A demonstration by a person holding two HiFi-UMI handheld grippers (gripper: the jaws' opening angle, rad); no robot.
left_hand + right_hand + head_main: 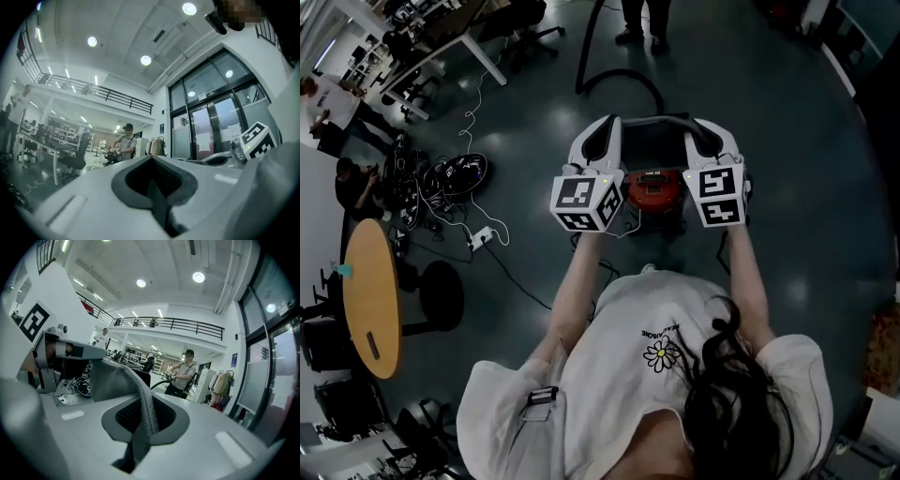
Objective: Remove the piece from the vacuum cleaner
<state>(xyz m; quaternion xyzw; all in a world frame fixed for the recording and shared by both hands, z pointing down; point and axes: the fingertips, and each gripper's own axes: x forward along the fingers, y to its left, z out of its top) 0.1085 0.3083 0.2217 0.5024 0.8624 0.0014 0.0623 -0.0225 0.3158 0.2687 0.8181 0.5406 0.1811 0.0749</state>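
I hold a dark grey mesh piece [652,142] stretched between both grippers, above the red vacuum cleaner [654,190] on the floor. My left gripper [607,131] is shut on the piece's left edge, and a thin dark strip [157,199] runs between its jaws. My right gripper [701,131] is shut on the right edge. In the right gripper view the grey fabric [117,378] rises out of the jaws [140,427] and reaches left to the other gripper [51,352]. The right gripper's marker cube [257,138] shows in the left gripper view.
A black hose [619,80] curves across the floor behind the vacuum cleaner. Cables and gear [441,183] lie at the left, near a round wooden table [370,295]. A person [642,23] stands beyond the hose. Desks and chairs [441,47] fill the far left.
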